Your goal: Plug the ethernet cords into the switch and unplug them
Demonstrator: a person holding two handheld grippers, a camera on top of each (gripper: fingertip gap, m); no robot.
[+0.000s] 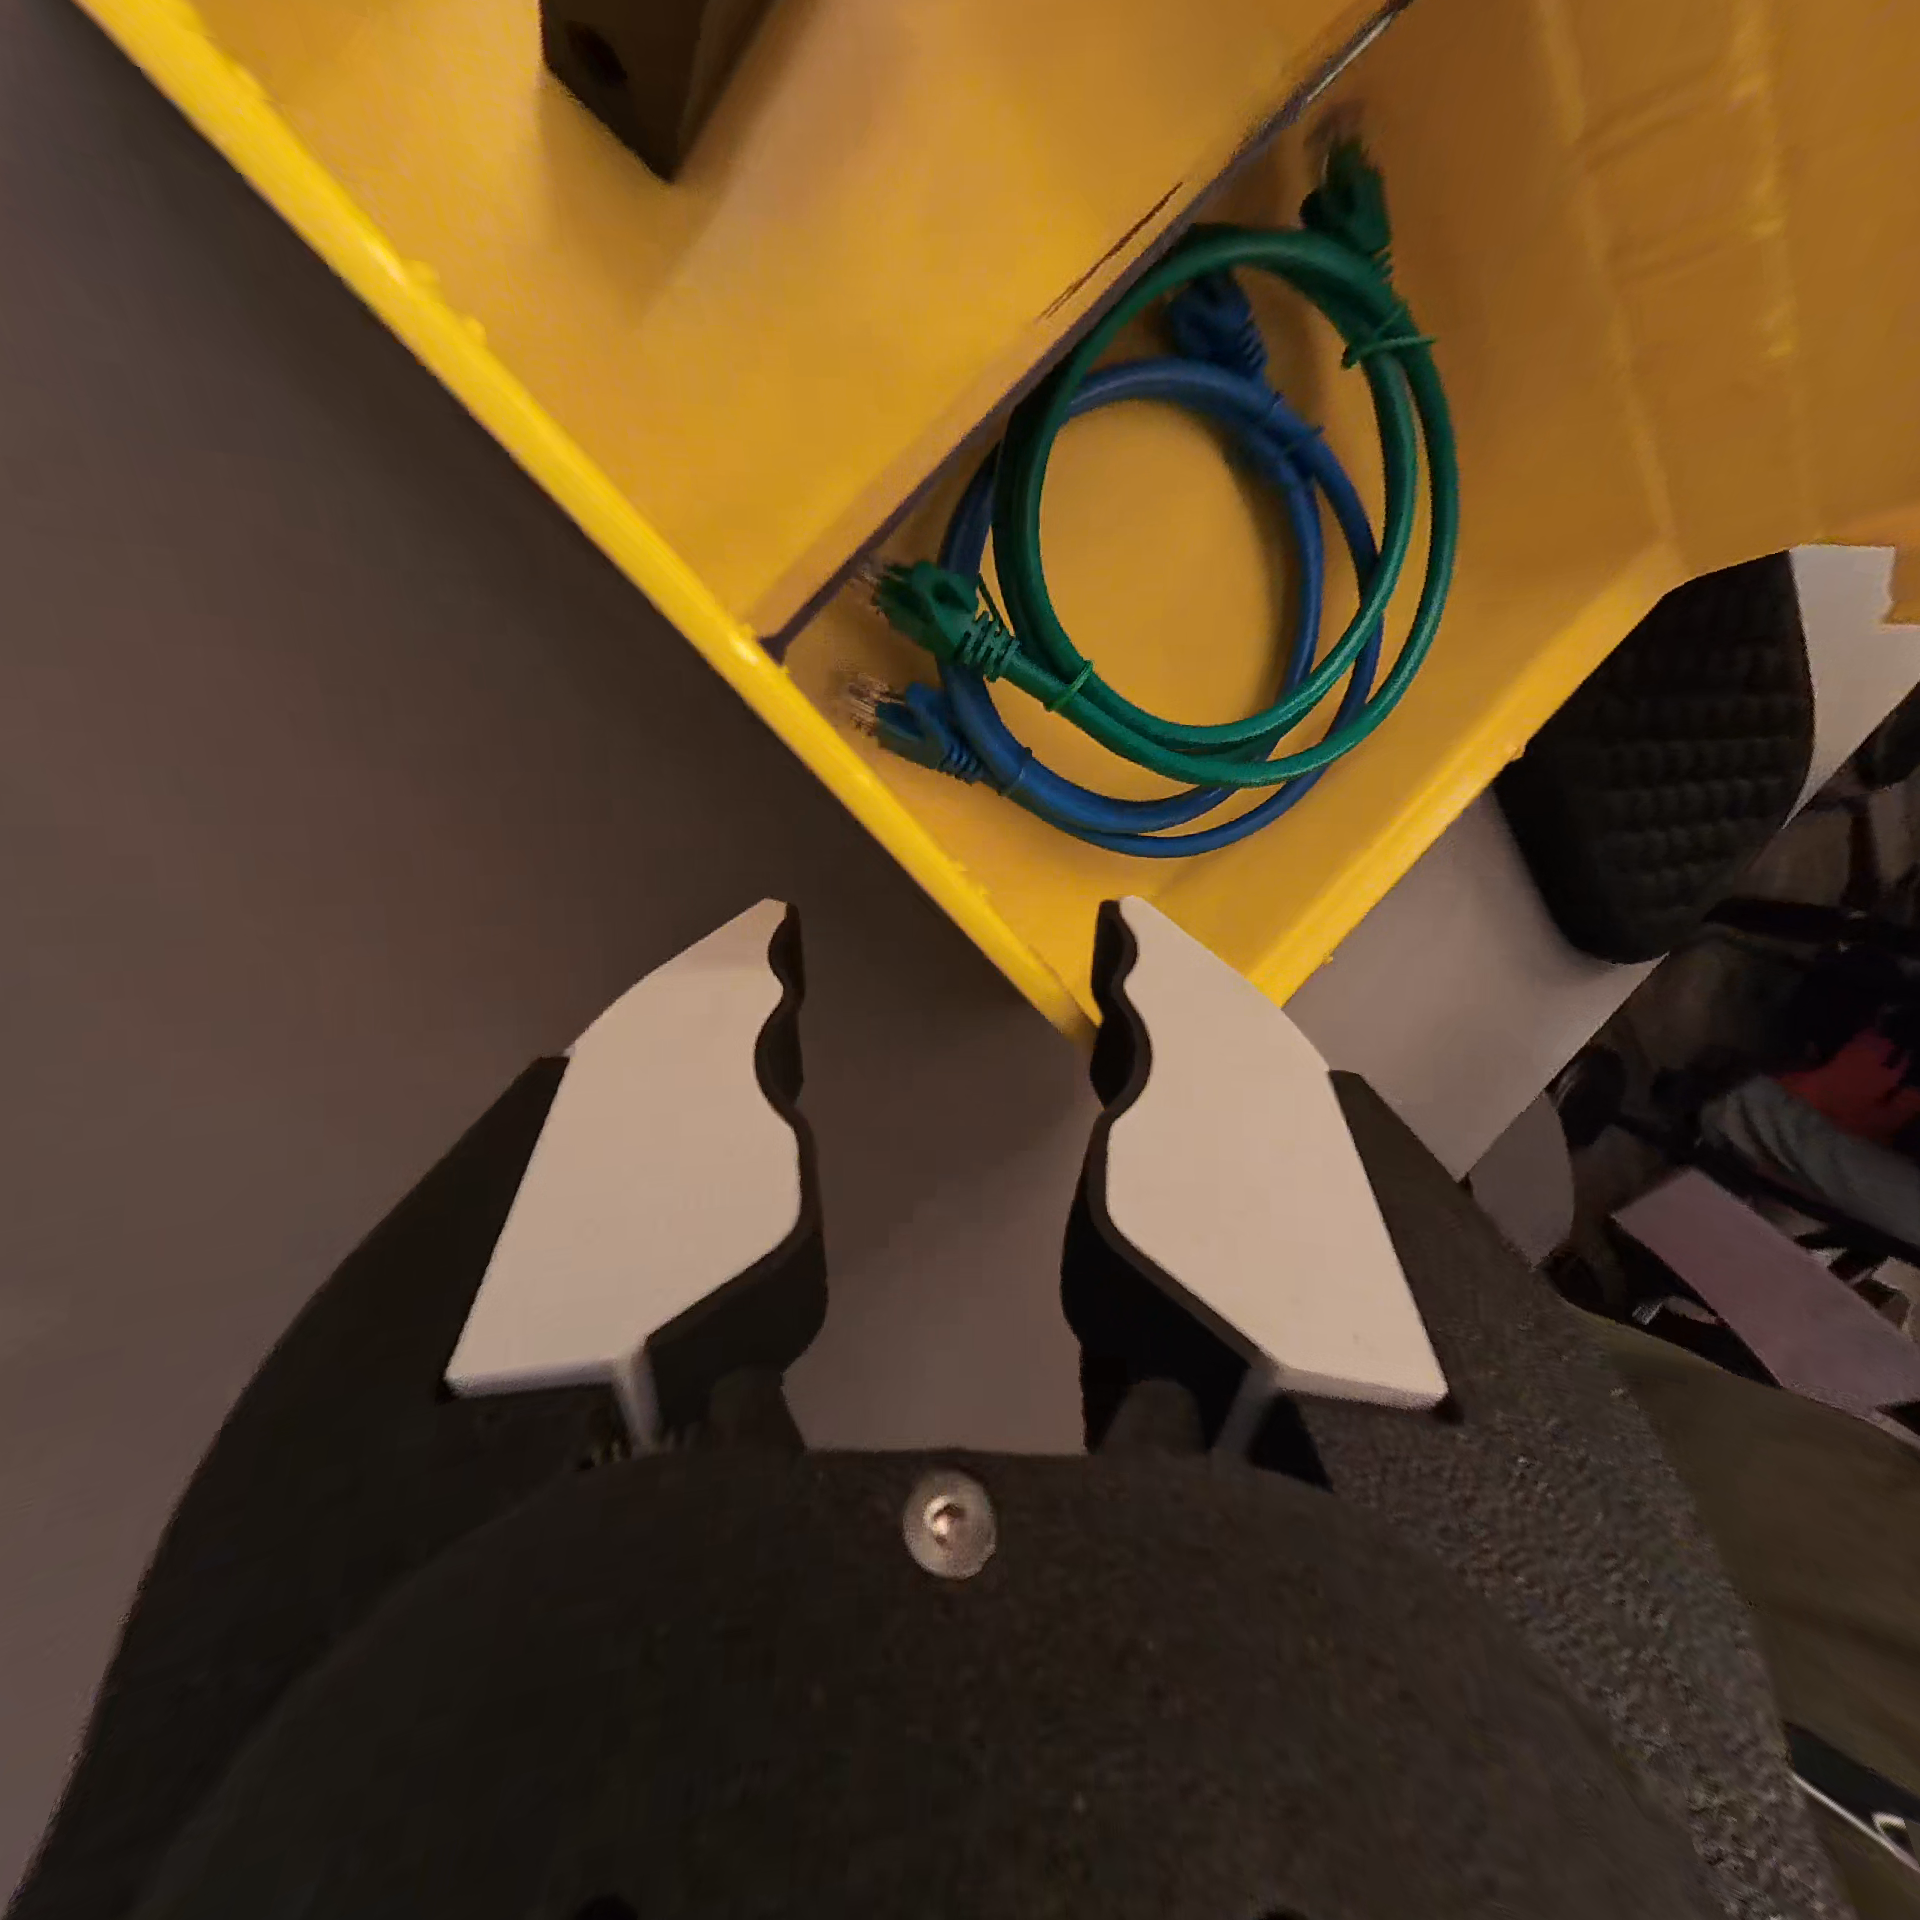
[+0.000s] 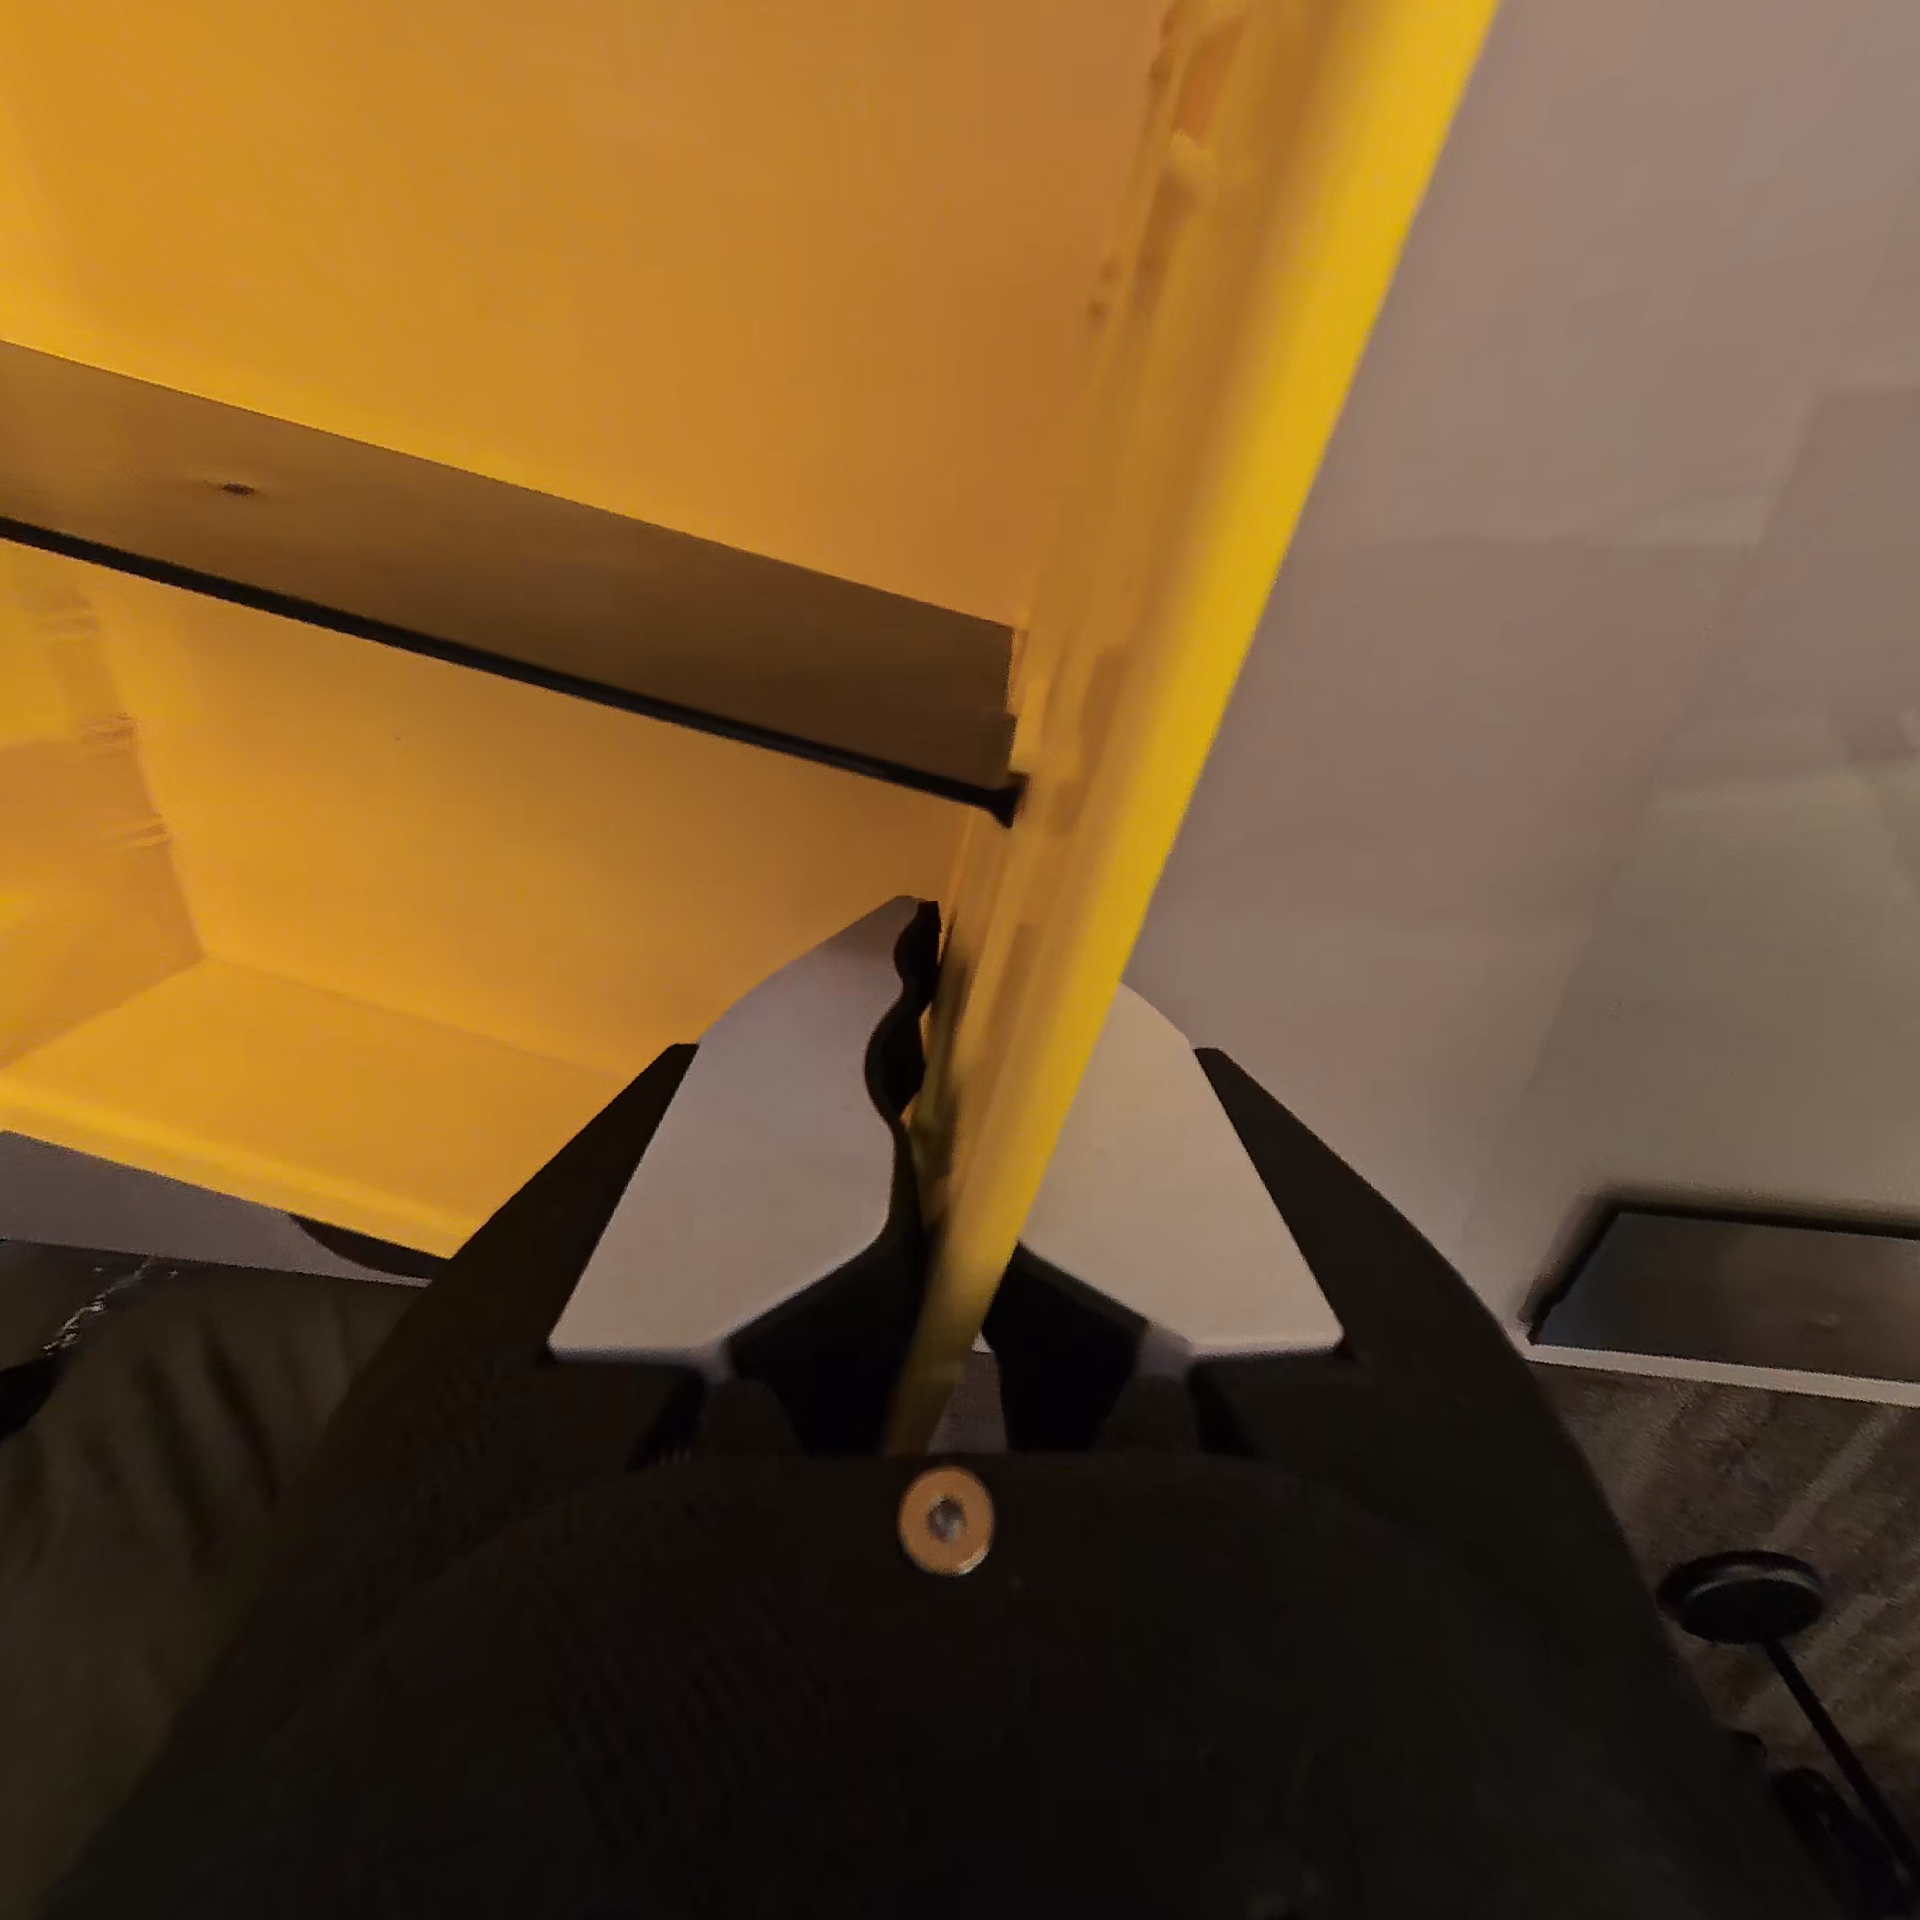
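Observation:
A green ethernet cord [image 1: 1226,488] and a blue ethernet cord [image 1: 1143,790] lie coiled together in one compartment of a yellow bin [image 1: 644,343]. My left gripper [image 1: 948,920] is open and empty, just outside the bin's near rim, short of the cords. My right gripper [image 2: 1013,956] is shut on the bin's side wall [image 2: 1195,520], one finger inside and one outside. A dark box [image 1: 623,83] sits in the neighbouring compartment, cut off by the frame's top edge. I cannot tell whether it is the switch.
A dark divider board [image 2: 520,582] crosses the bin. The bin rests on a pale table [image 1: 260,623]. A black textured rounded object [image 1: 1662,748] sits past the bin's right edge. Clutter lies on the floor [image 1: 1766,1143] at the right. My hands' fingertips stand some 45 cm from each other.

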